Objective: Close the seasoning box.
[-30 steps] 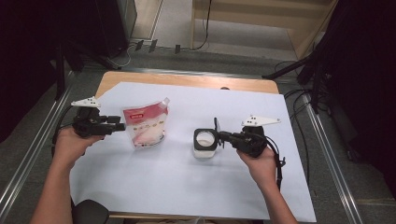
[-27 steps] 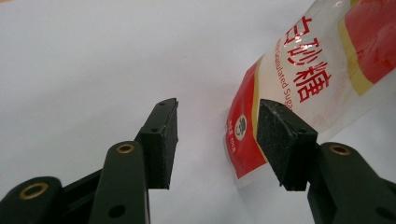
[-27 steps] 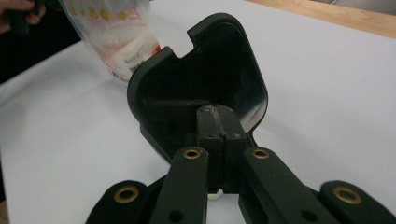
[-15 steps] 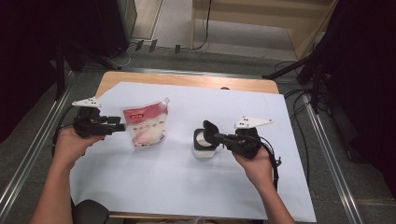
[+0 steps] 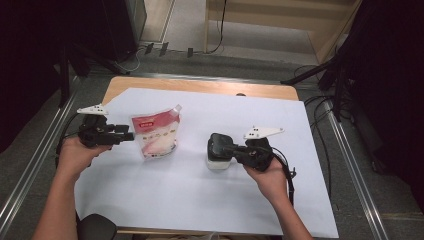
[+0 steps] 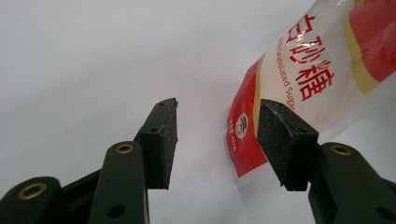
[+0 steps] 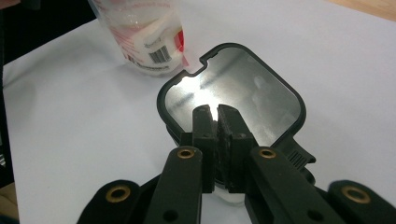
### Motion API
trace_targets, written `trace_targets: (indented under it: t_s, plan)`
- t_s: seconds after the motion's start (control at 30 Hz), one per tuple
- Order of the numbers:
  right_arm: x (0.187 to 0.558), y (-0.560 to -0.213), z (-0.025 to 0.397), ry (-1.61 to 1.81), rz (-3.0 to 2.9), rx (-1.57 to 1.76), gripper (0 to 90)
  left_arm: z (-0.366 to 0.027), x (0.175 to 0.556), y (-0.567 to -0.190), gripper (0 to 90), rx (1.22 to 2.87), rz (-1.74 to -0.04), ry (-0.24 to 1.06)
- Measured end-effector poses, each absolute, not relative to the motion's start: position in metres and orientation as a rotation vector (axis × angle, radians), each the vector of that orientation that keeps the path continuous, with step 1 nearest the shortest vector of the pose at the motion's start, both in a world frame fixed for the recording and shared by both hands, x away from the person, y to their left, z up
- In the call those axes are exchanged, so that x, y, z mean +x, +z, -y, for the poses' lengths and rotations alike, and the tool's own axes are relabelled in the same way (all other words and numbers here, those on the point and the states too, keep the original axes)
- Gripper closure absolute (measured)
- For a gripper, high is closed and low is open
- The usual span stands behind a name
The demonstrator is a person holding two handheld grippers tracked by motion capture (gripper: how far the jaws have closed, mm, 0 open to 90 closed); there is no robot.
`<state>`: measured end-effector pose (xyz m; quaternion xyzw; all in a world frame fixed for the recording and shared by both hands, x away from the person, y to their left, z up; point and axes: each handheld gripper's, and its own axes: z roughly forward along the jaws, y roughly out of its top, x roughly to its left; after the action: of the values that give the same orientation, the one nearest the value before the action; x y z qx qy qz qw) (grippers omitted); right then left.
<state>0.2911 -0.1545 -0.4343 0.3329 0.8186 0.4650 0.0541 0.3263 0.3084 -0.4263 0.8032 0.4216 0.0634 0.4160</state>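
Sugar pouch [image 6: 299, 88] just beside the gaping left gripper [image 6: 217, 142] (right gripper [image 7: 215, 122] clamped on a container lid [image 7: 261, 93])

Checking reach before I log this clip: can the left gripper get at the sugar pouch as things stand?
Probably yes. The left gripper is open, its jaws spread right at the sugar pouch, one pad by the pouch's edge, nothing between them.
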Motion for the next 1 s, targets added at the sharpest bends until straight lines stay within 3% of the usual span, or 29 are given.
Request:
trace_targets:
  t_s: [0.53,1.0]
  plan:
    - [0.29,-0.4383,0.1458,1.391,-2.515,0.999,85.2,-0.3086,0.3268,-0.4273,49.0,2.019,-1.063,0.16]
    - [0.2901,-0.4345,0.1527,1.444,-2.478,0.995,63.8,-0.3072,0.3269,-0.4277,48.1,2.029,-1.066,0.149]
